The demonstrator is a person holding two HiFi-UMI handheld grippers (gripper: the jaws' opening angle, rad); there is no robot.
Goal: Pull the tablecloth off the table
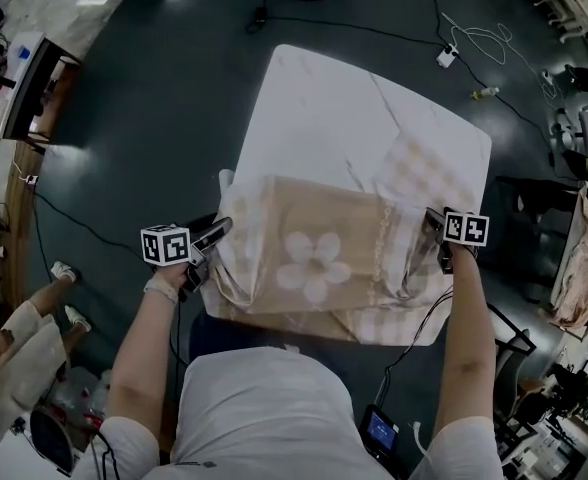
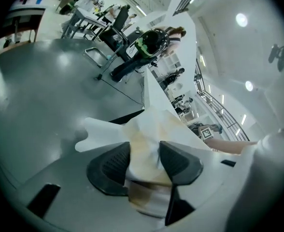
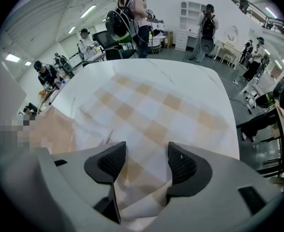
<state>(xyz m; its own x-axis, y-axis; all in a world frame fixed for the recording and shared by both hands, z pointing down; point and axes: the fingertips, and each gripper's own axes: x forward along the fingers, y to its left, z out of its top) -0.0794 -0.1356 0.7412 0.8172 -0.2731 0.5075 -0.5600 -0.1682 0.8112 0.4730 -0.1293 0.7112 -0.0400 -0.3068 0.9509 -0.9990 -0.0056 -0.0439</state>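
Note:
The tablecloth (image 1: 314, 258), checked beige and white with a pale flower on its turned-over underside, lies folded back over the near half of the white table (image 1: 324, 118). My left gripper (image 1: 219, 233) is at the cloth's near left corner. In the left gripper view the bunched cloth (image 2: 147, 134) fills the gap of that gripper (image 2: 144, 161), and both pads press on it. My right gripper (image 1: 436, 230) points steeply down at the near right edge. In its own view the right gripper (image 3: 147, 161) stands open over the checked cloth (image 3: 147, 110), with a fold lying loose between the pads.
The dark floor around the table carries cables and a white plug (image 1: 447, 57). A desk (image 1: 24, 88) stands at the left, and draped furniture (image 1: 584, 258) at the right. Several people (image 3: 132, 13) stand beyond the table's far side. A small device (image 1: 382, 430) hangs by my hip.

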